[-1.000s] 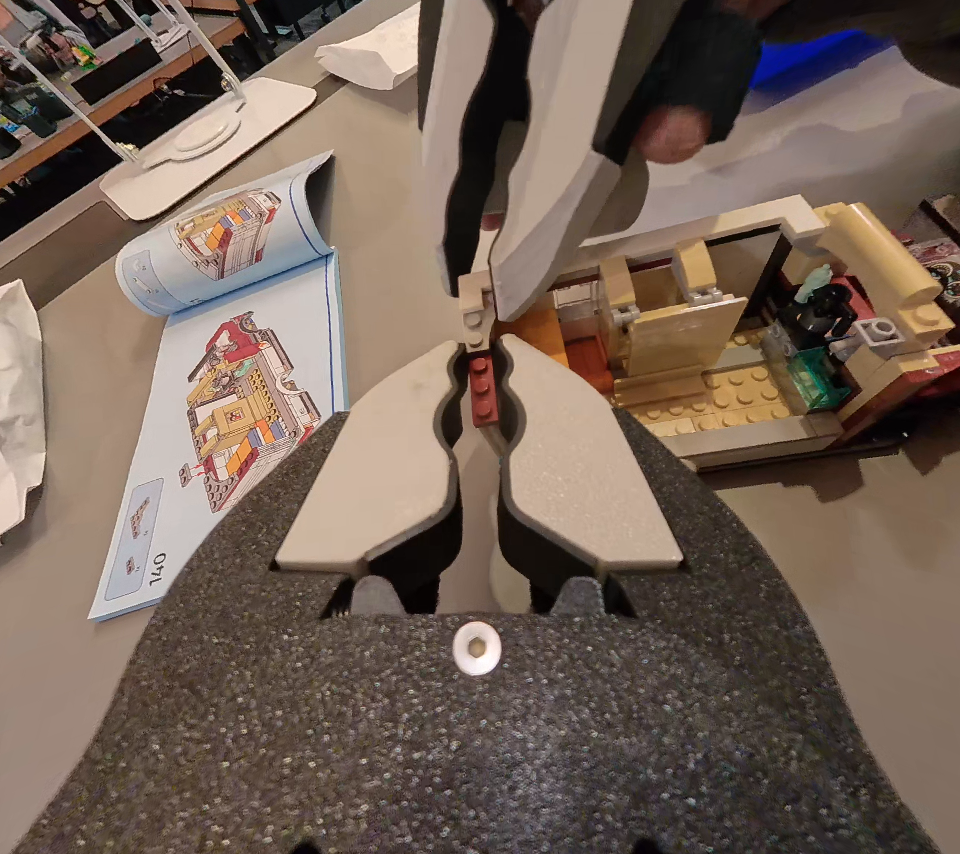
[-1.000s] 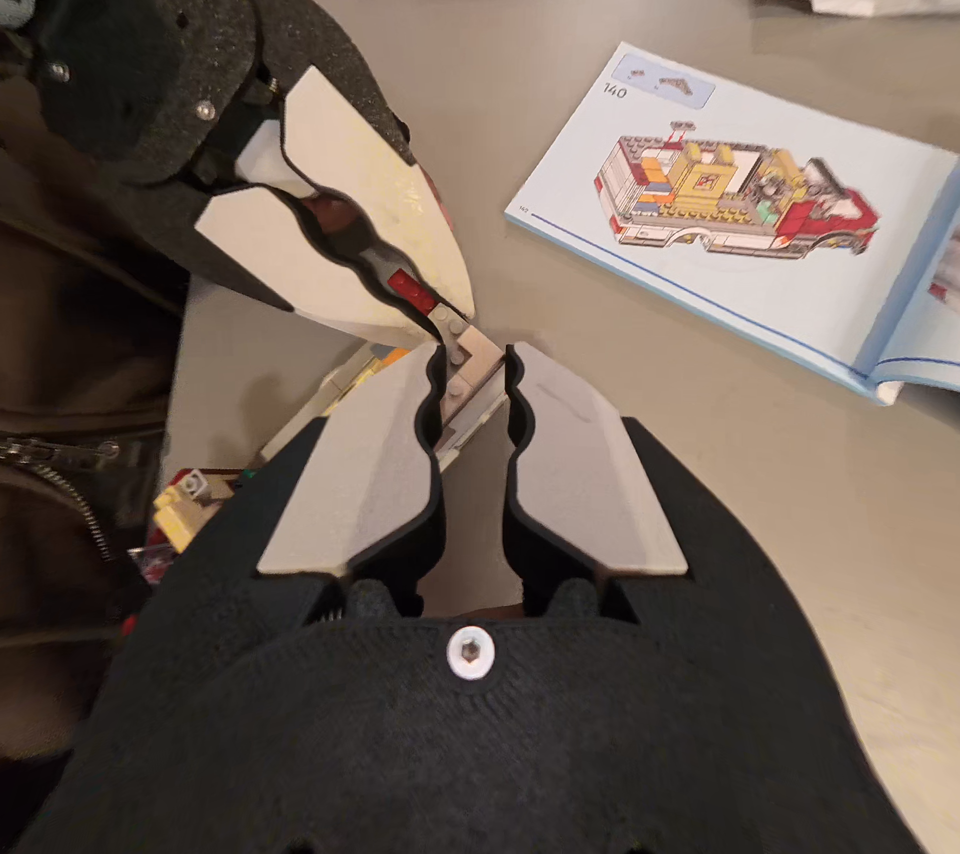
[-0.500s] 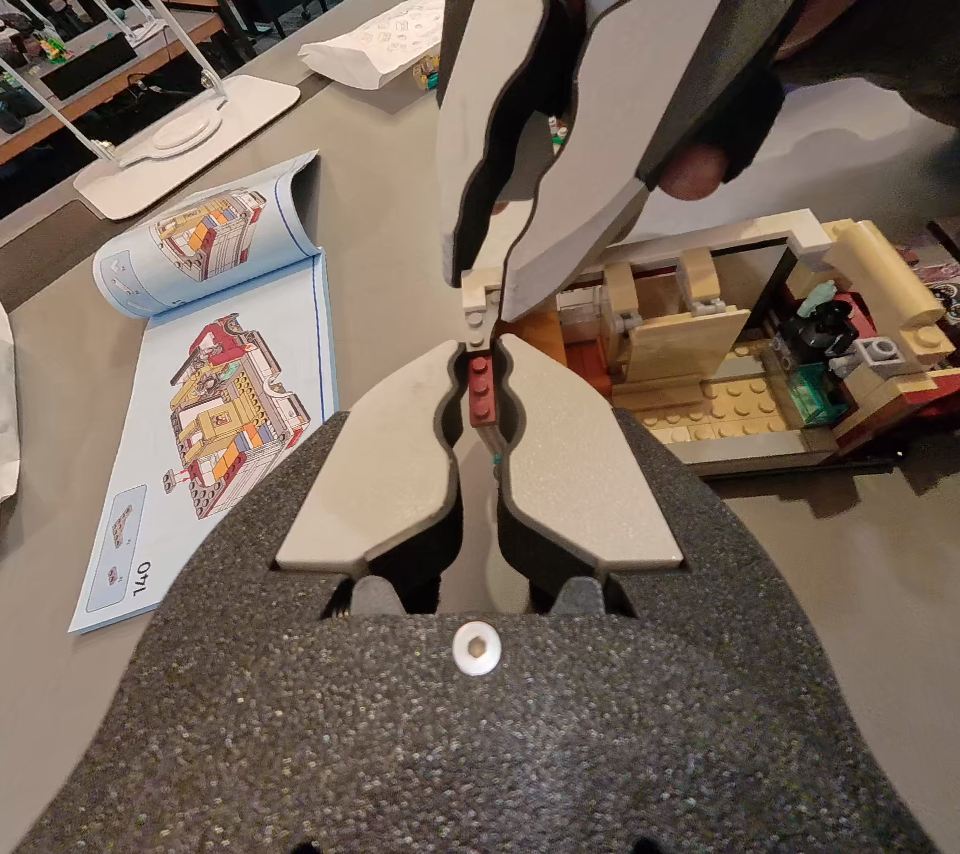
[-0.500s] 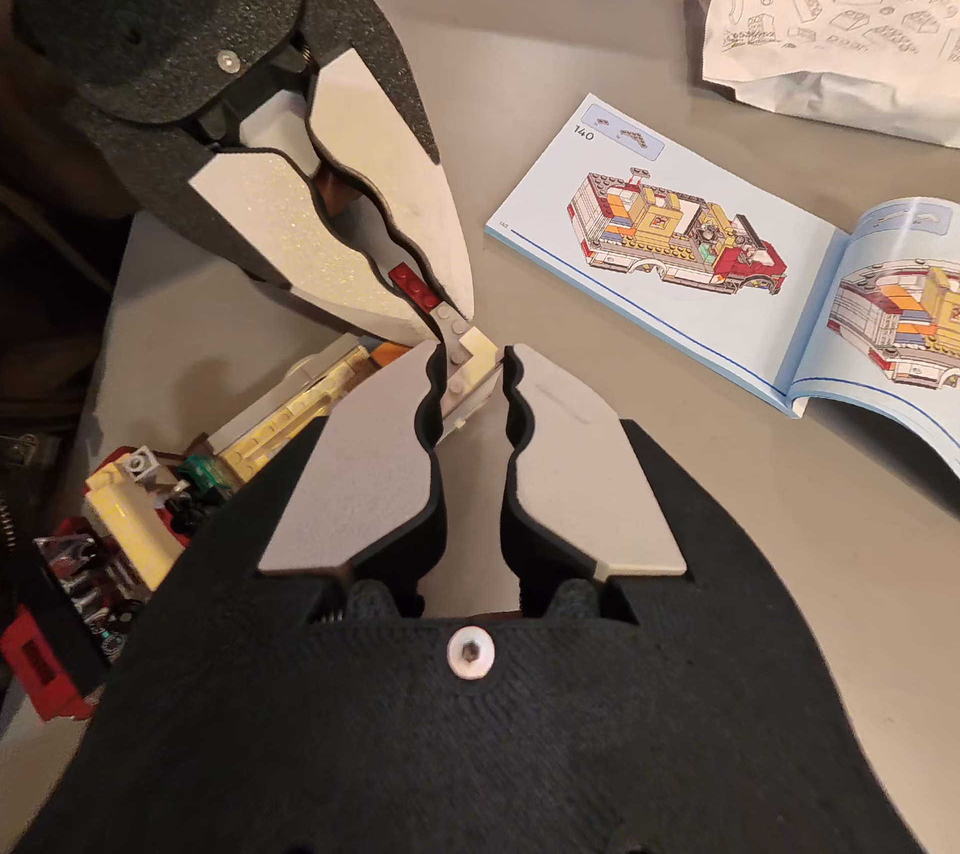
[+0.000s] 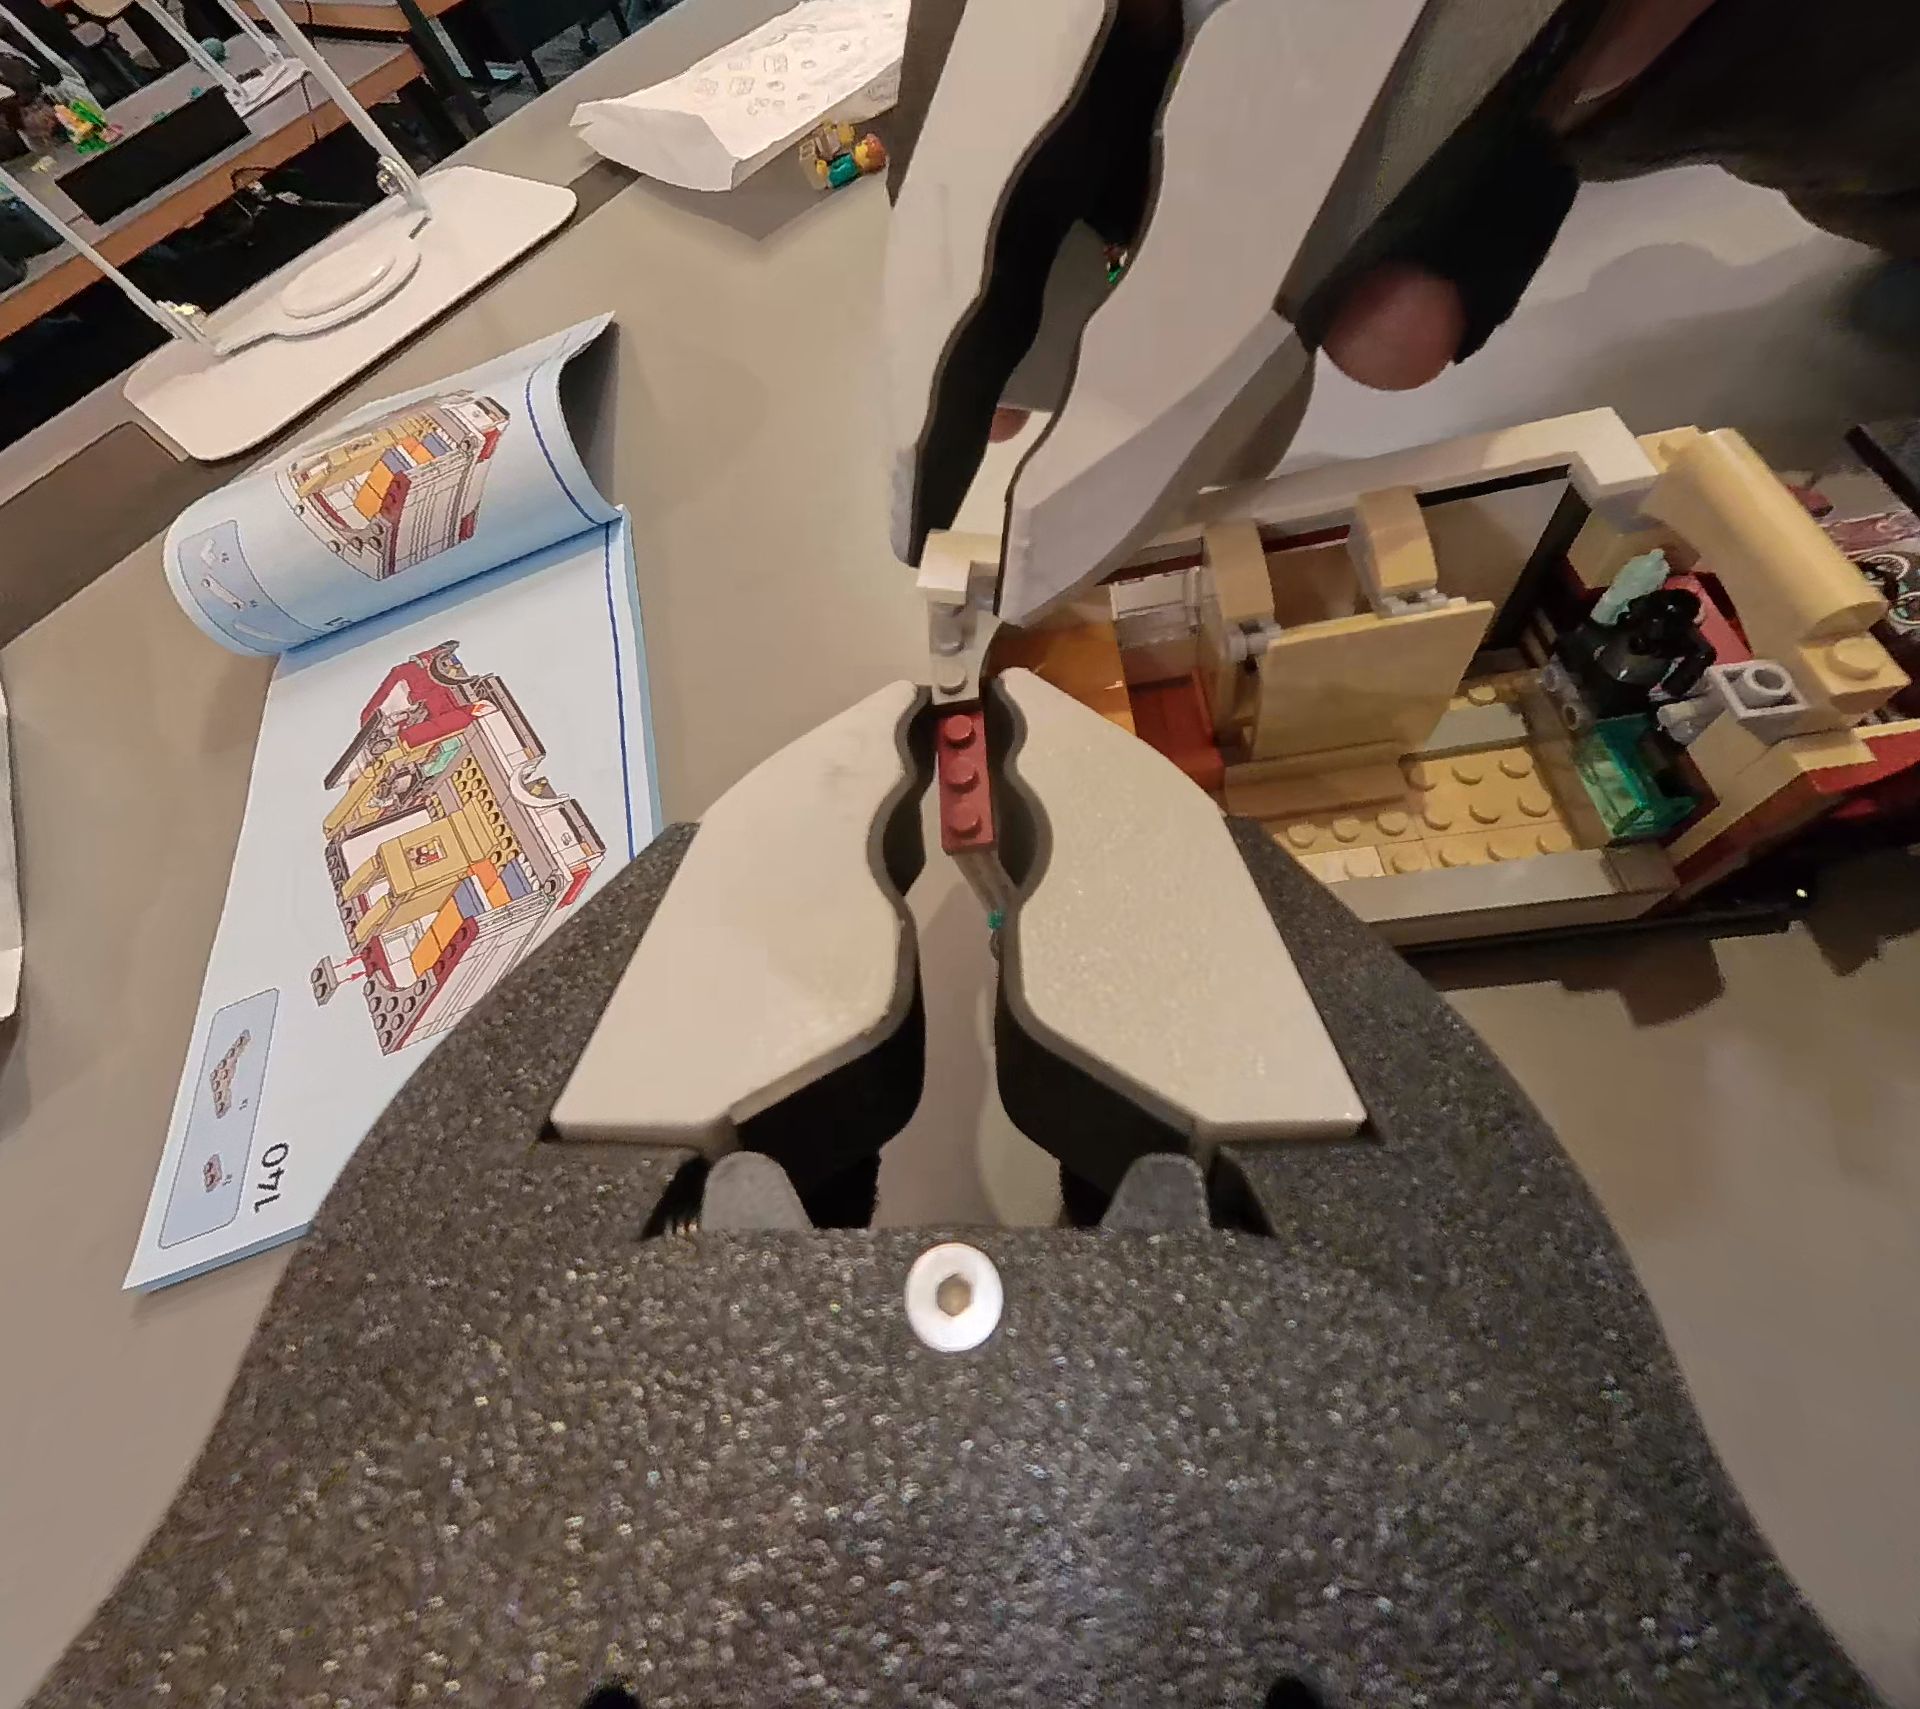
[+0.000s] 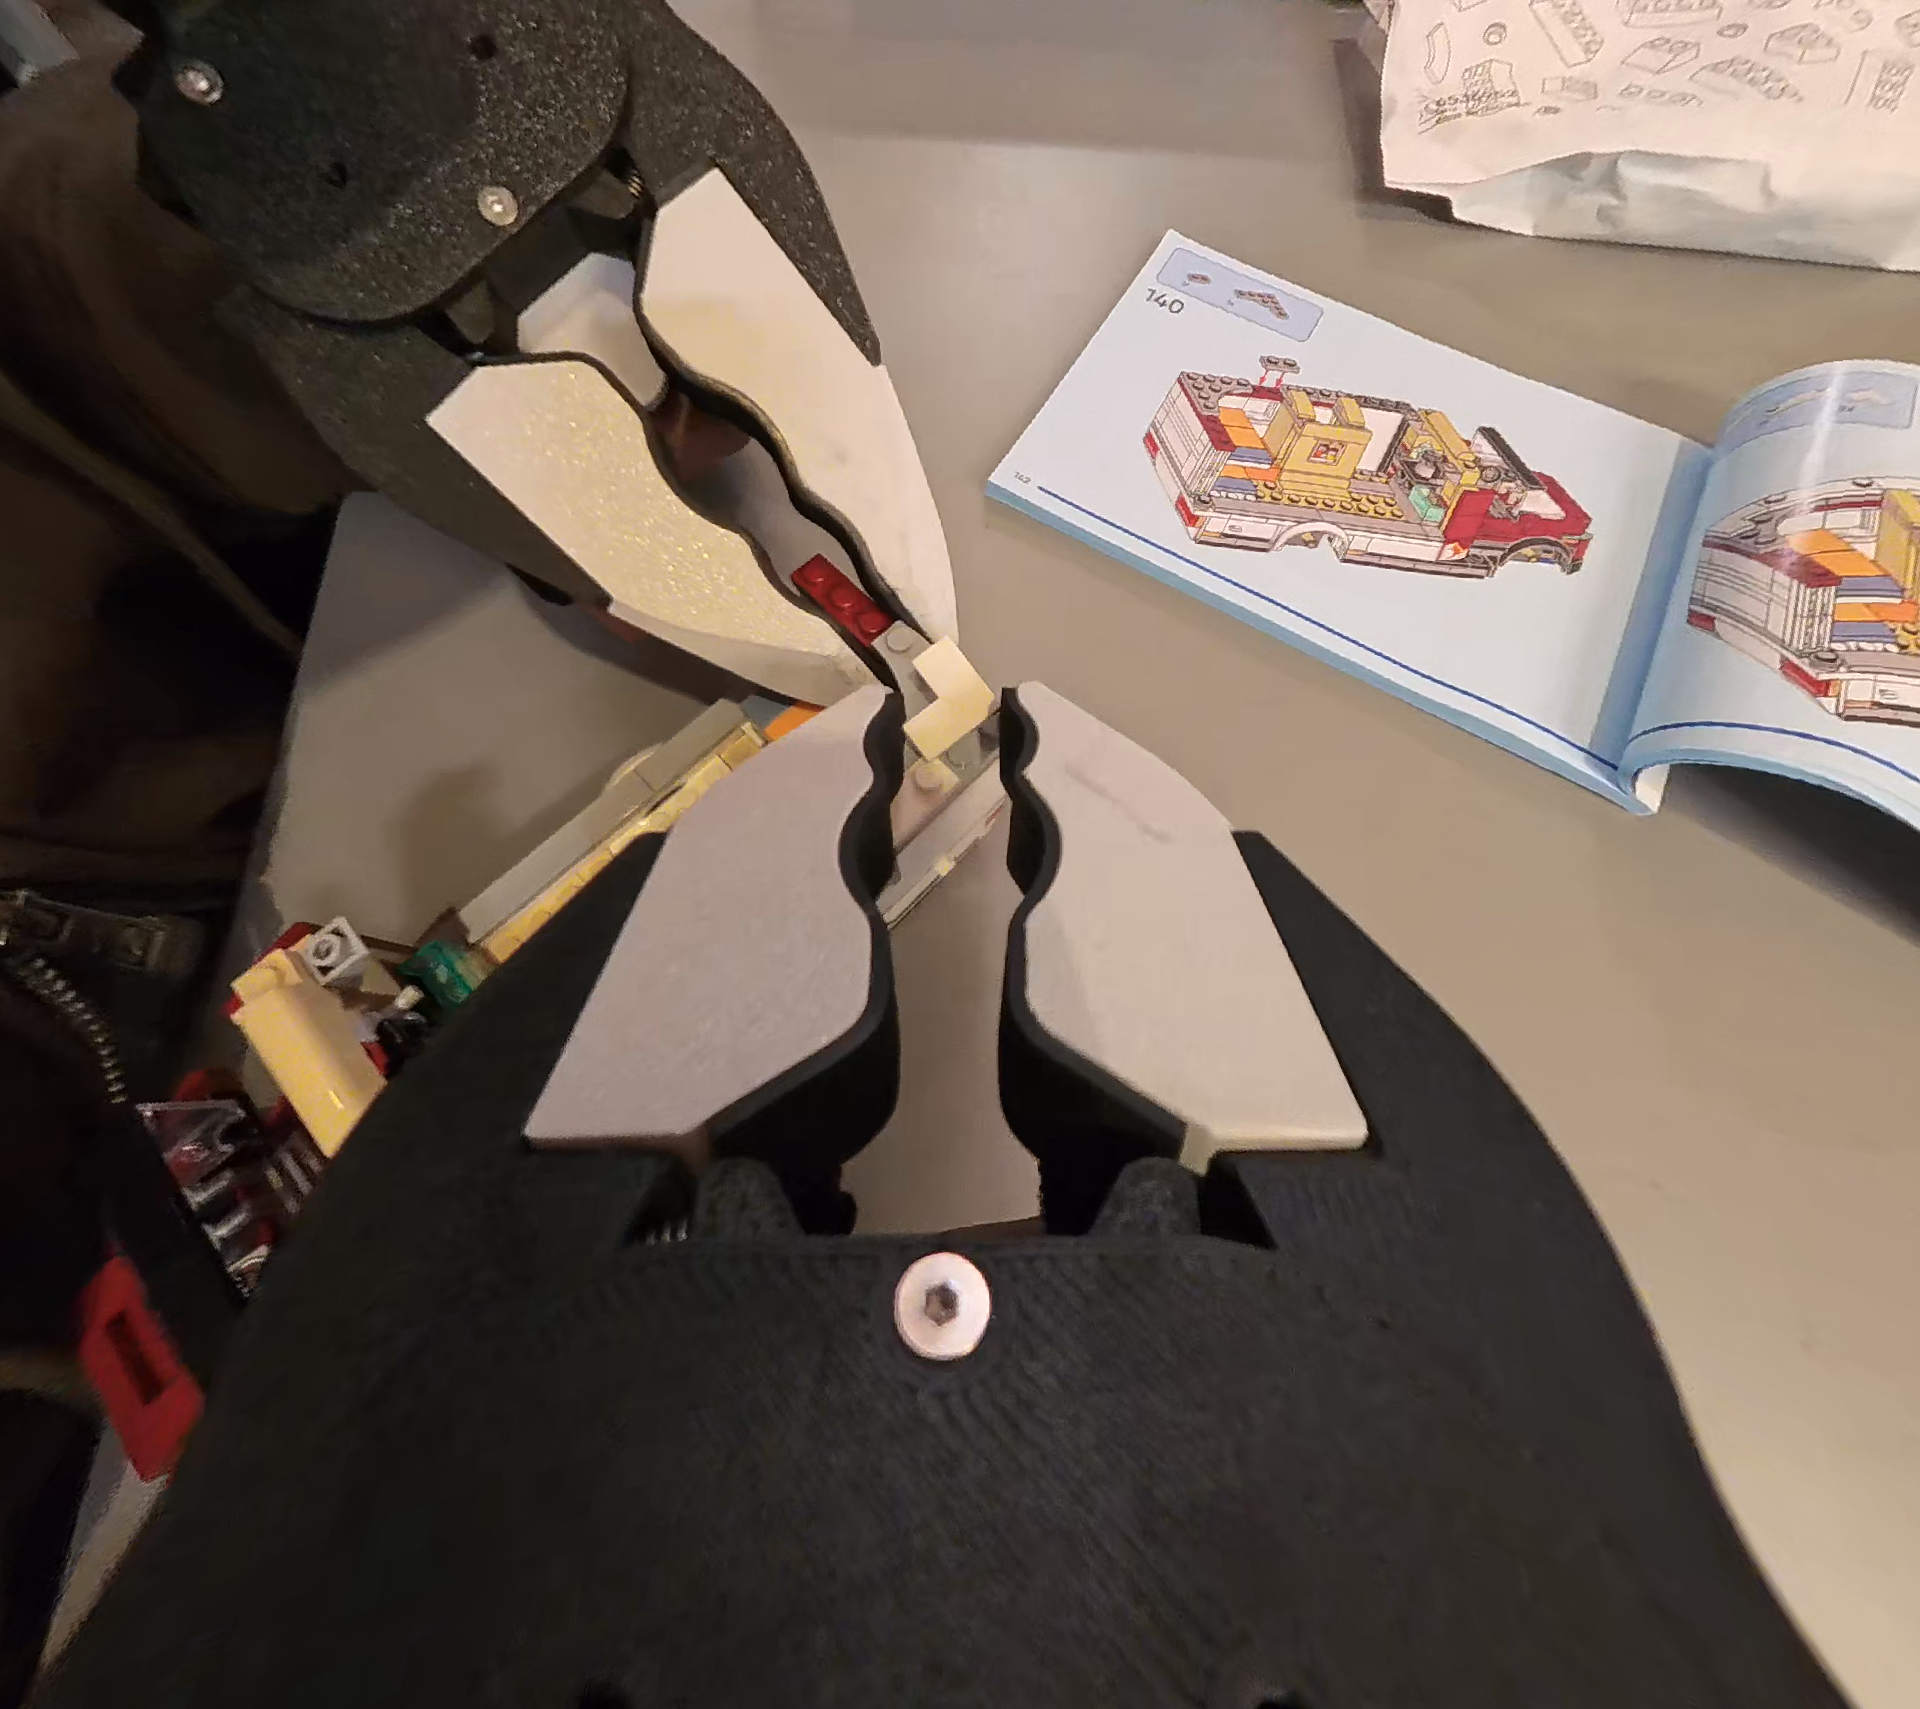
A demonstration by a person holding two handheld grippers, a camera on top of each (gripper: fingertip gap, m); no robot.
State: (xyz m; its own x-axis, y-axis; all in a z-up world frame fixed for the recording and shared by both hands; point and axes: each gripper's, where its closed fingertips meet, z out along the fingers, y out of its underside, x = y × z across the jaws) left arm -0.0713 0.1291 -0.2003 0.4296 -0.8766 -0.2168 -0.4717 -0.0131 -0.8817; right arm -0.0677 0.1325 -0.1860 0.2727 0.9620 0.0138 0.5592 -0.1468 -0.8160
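Plastic brick strip, stiff, light and small, is pinched at its red end by the left gripper; the right gripper has narrow fingers closing around its pale corner tile, contact unclear.

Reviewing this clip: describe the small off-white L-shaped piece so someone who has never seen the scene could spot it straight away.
Start at the half-built toy vehicle on the grey table, then find where the two grippers' tips meet just above its near end. There a thin grey and dark red strip runs out of the left gripper, and the L-shaped piece sits on its grey end. It is the only smooth, studless, cream corner tile there.
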